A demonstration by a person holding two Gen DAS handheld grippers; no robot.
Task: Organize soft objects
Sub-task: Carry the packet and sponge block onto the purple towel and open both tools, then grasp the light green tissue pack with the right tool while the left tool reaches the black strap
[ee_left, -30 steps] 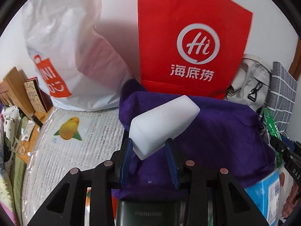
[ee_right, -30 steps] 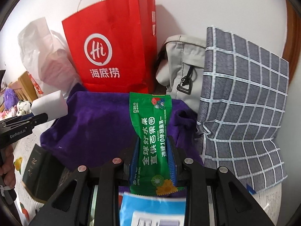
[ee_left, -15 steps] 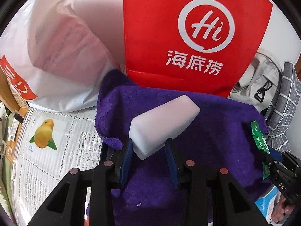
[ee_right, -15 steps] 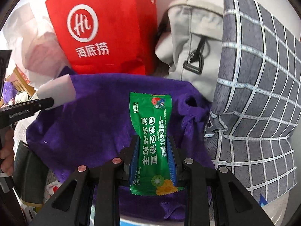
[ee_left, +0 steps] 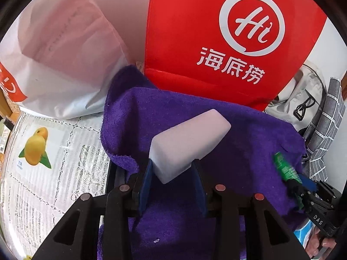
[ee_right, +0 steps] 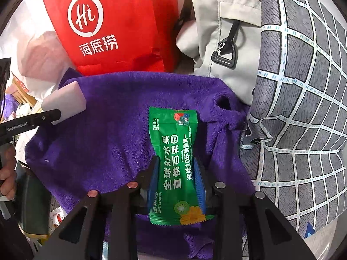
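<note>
A white sponge block [ee_left: 188, 145] is clamped between the jaws of the left gripper [ee_left: 172, 181], and a green tissue pack [ee_right: 175, 164] between those of the right gripper [ee_right: 176, 178]. Both are held above the purple towel [ee_right: 112, 134], apparently for setting down there together.

White sponge block [ee_left: 188, 143], a smooth wedge-ended bar, is tilting up and to the right while being pinched at its lower end over the purple towel [ee_left: 173, 112]. Green snack packet [ee_right: 176, 164] (white printed characters, fruit picture at its lower edge) is standing lengthwise, being squeezed at mid-length above the same towel, which is lying rumpled and spread beneath both.
</note>
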